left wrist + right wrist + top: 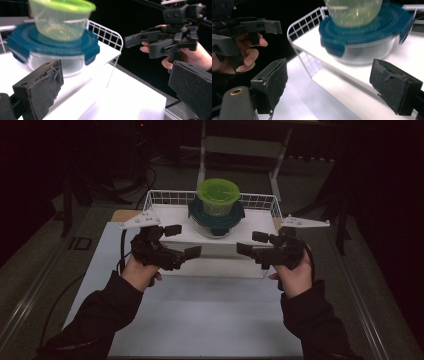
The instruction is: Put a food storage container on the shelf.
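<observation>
A clear container with a dark blue clip lid (216,221) (55,47) (367,32) stands in a white wire basket (170,197) (107,32) (304,22). A translucent tub with a green lid (217,195) (60,20) (354,12) is stacked on it. My left gripper (186,241) (117,87) hovers open in front of the basket, left of the containers. My right gripper (250,243) (334,83) (141,45) is open too, in front and to the right. The two point toward each other, and nothing lies between either pair of jaws.
The basket's white floor sits raised above a white board (200,320) covering the table's middle. A pale metal frame (240,145) stands behind the basket. Metal rails (360,305) run along the table sides, and the surroundings are dark.
</observation>
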`<action>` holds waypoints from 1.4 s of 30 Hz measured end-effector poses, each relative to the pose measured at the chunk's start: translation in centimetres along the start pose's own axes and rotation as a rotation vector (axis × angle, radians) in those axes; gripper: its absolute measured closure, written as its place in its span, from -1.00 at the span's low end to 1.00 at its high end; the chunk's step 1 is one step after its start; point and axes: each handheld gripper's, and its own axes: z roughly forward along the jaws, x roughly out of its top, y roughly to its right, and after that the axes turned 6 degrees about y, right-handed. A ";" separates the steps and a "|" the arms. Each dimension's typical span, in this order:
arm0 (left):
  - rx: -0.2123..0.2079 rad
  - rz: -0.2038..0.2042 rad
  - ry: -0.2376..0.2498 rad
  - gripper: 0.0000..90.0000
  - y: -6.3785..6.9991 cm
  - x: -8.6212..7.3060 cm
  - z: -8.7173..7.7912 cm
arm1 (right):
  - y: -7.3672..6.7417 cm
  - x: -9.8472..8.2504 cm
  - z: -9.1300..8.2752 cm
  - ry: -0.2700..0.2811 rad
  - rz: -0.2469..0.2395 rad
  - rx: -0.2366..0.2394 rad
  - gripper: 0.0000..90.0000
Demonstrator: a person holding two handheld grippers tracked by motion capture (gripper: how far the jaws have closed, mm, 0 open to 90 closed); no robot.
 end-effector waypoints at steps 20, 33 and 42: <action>-0.028 0.040 -0.094 -1.00 1.2 -6.8 0.2 | 1.7 -7.7 0.3 -0.048 0.014 0.018 -0.68; -0.055 0.053 -0.138 -1.00 1.3 -11.5 0.2 | 3.0 -12.4 -0.2 -0.074 0.034 -0.008 -0.67; -0.052 0.046 -0.146 -1.00 0.8 -14.2 -0.7 | 4.2 -15.8 -0.6 -0.117 0.058 -0.050 -0.67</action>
